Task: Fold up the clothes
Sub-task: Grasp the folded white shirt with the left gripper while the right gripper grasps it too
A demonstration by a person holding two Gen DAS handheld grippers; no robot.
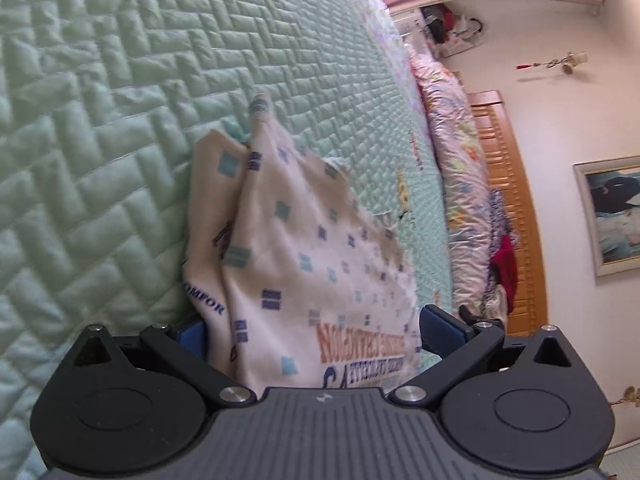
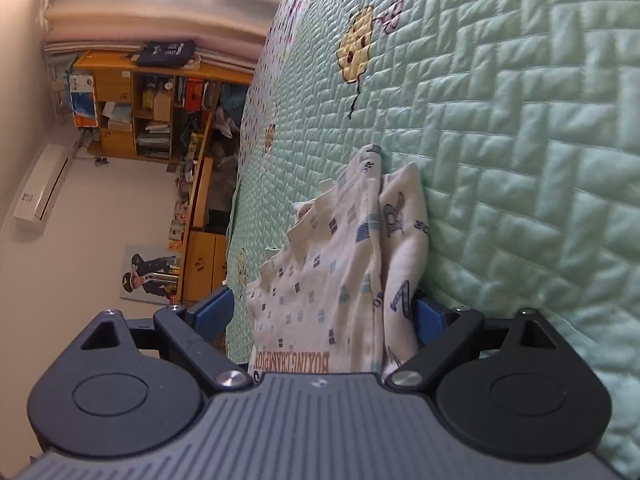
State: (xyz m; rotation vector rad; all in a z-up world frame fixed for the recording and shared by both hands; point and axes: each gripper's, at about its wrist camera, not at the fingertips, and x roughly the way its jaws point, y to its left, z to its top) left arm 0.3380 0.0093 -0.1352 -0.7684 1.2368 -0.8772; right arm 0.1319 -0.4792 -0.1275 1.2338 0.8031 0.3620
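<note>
- Nearest the left wrist camera is the left claw (image 1: 310,332), its dark body filling the bottom of the view. Its blue pads (image 1: 442,330) stand wide apart, with cloth passing between them. Whether they pinch the cloth cannot be told, since the contact is hidden.
- The right claw (image 2: 324,320) looks the same in its own view: blue pads (image 2: 428,316) spread wide, cloth lying between them and touching the right-hand pad. Any hold it may have is also hidden.
- The cloth is a small cream garment (image 1: 304,248), printed with little blue squares and orange lettering reading "BOXING CHAMPION".
- The garment (image 2: 344,268) lies bunched and creased on a pale green quilted bedspread (image 1: 100,120), running from the claws out across the bed.
- It looks light, soft and limp, likely to sag and slide. Taking it by an edge or corner seems wisest.
- A pink curtain (image 2: 160,4) and wooden shelves (image 2: 152,112) lie beyond the bed.
</note>
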